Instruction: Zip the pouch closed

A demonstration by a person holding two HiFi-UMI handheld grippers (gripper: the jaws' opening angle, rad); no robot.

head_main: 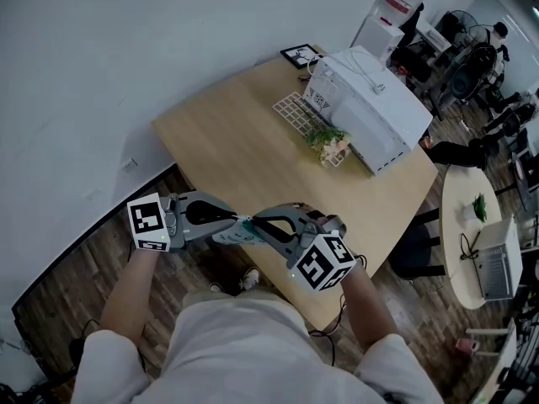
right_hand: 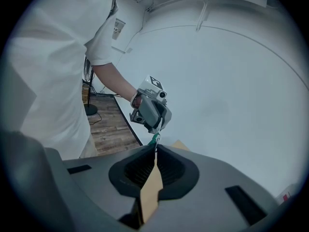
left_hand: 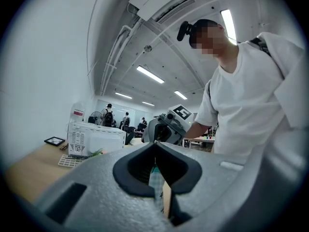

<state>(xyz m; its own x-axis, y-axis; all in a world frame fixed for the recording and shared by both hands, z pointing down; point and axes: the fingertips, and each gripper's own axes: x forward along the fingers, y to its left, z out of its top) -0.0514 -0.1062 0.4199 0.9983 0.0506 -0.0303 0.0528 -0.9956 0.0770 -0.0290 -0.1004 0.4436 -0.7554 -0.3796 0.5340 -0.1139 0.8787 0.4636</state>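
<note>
Pouch (head_main: 232,236) is mostly buried between the left gripper (head_main: 241,220) and right gripper (head_main: 255,223), just off the table's (head_main: 244,150) near edge. Only a teal sliver pokes out, and the zipper's too small to make out. Table's near corner sits hidden behind the right gripper and arm. People (head_main: 497,36) way past its far corner? Tiny blobs.

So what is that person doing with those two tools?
A person holds a tool in each hand, with a small pouch stretched between them in the air beside the wooden table. The left tool is shut on one end of the pouch. The right tool is shut on the other end, probably at the zip. How far it is zipped cannot be seen.
</note>
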